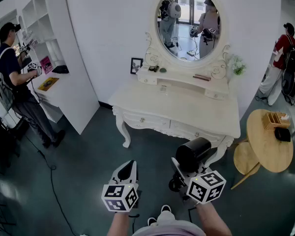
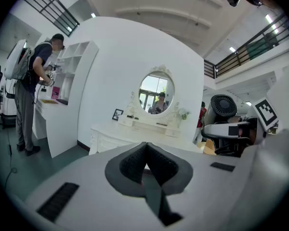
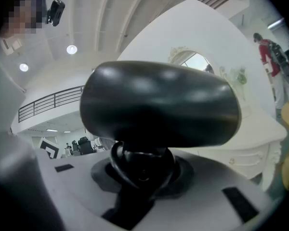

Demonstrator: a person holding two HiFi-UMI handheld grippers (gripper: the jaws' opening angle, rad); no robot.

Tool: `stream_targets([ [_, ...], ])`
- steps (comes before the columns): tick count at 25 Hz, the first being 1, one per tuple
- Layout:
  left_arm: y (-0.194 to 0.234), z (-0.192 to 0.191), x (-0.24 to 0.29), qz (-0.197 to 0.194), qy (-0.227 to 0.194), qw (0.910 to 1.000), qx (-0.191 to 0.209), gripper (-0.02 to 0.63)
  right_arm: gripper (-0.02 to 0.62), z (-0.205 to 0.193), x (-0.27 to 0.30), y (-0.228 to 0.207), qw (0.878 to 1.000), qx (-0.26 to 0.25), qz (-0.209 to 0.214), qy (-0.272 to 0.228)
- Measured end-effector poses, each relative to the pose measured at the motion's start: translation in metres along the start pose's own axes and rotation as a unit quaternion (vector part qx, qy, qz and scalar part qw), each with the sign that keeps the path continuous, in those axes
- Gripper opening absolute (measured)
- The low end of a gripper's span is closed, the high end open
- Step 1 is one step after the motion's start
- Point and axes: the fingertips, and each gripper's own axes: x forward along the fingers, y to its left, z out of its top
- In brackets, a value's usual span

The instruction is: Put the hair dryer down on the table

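The black hair dryer [image 1: 192, 152] hangs in the air in front of the white dressing table [image 1: 187, 109], over the dark floor. My right gripper [image 1: 182, 171] is shut on its handle, and the barrel lies crosswise above the jaws. In the right gripper view the barrel [image 3: 159, 105] fills the middle, with the handle clamped at my right gripper [image 3: 142, 165]. My left gripper [image 1: 129, 166] is held beside it on the left, shut and empty. Its tips meet in the left gripper view [image 2: 145, 148], where the hair dryer [image 2: 223, 107] shows at the right.
An oval mirror [image 1: 188, 23] and a small picture frame [image 1: 136, 65] stand at the table's back. A round wooden table [image 1: 270, 141] with a wooden box [image 1: 275, 119] is at the right. One person [image 1: 17, 77] stands by white shelves at the left, another person [image 1: 282, 58] at the right. A cable [image 1: 51, 181] crosses the floor.
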Motion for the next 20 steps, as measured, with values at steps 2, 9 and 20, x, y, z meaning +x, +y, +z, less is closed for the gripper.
stream_targets([
  [2, -0.003, 0.001, 0.012, -0.003, 0.000, 1.0000, 0.000, 0.000, 0.121, 0.002, 0.004, -0.010, 1.000, 0.000, -0.003, 0.001],
  [9, -0.011, -0.001, 0.041, -0.010, 0.006, 0.9999, 0.001, 0.000, 0.123, 0.006, 0.010, -0.038, 1.000, 0.005, -0.013, 0.005],
  [20, -0.039, 0.005, 0.084, -0.025, 0.007, 0.9996, 0.007, 0.000, 0.123, 0.025, 0.012, -0.078, 1.000, 0.018, -0.013, 0.002],
])
